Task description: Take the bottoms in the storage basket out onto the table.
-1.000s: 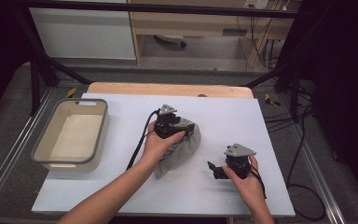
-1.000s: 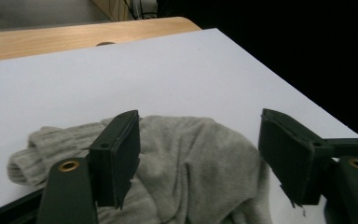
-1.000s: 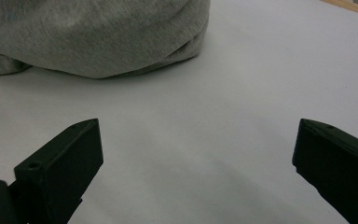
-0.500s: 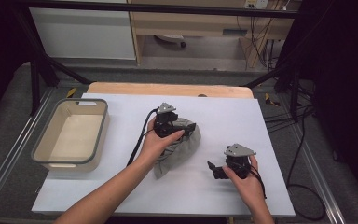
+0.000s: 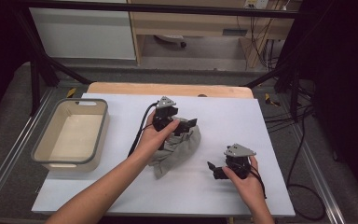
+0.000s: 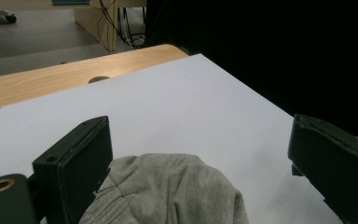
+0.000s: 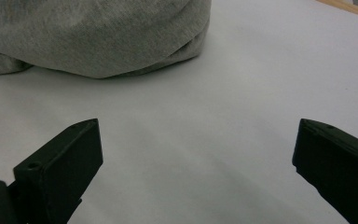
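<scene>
A crumpled grey cloth (image 5: pixel 177 150) lies on the white table (image 5: pixel 223 116), a little left of its middle. My left gripper (image 5: pixel 187 126) hovers over the cloth's far end. Its jaws have just been opening and now stand wide. In the left gripper view the cloth (image 6: pixel 168 191) bulges low between the jaws of the left gripper (image 6: pixel 198 126); the pads do not press on it. My right gripper (image 5: pixel 213 169) rests to the cloth's right and points at it. Its jaws are open on nothing, and the right gripper (image 7: pixel 198 123) faces the cloth (image 7: pixel 98 37) across bare table.
A beige tub with a grey rim (image 5: pixel 103 126) stands at the table's left edge. A wooden strip (image 5: pixel 168 88) runs along the far edge. Beyond it are cabinets and cables on the floor (image 5: pixel 279 51).
The left gripper's jaws have spread wider over the cloth, and the hand has shifted slightly away from me. The right hand has kept still.
</scene>
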